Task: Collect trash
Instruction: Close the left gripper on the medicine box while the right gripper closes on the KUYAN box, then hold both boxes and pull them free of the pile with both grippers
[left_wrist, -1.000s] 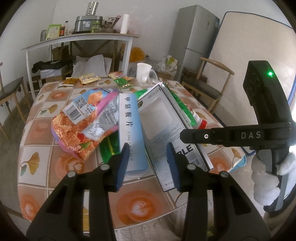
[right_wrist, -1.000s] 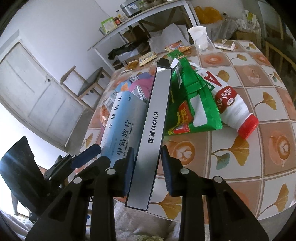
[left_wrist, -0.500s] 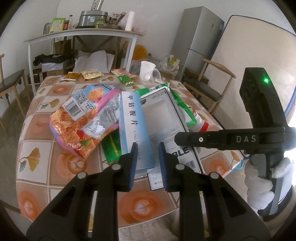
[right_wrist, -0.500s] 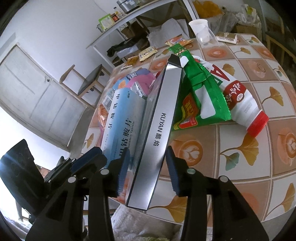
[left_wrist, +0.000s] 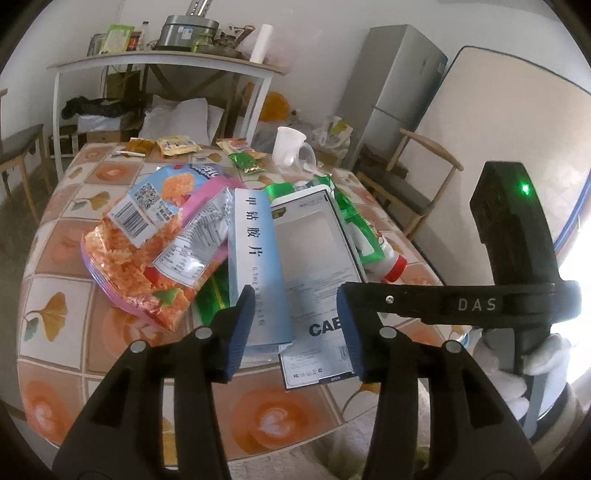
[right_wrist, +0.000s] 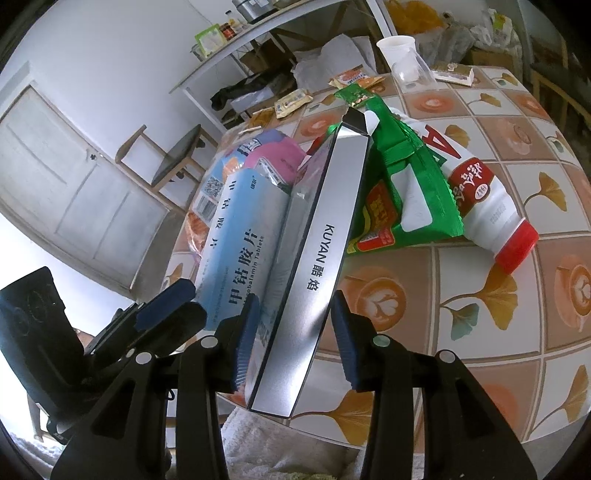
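Left tongs (left_wrist: 295, 325): standing open, having just widened; the near end of the pale blue tablet box (left_wrist: 258, 273) is lying between the pads, untouched.
Right tongs (right_wrist: 291, 332): gapped either side of the silver box (right_wrist: 317, 266), not pressing it.
Trash: both boxes are sitting at the near edge of the bench (left_wrist: 62, 236), leaning on the orange snack bag (left_wrist: 140, 251), green packet (right_wrist: 406, 192) and white bottle (right_wrist: 487, 206).
Handling: the boxes are probably light, empty, stiff but crushable cardboard; the silver one is looking glossy and slippery.
Hold: taking each across its narrow near end seems best.
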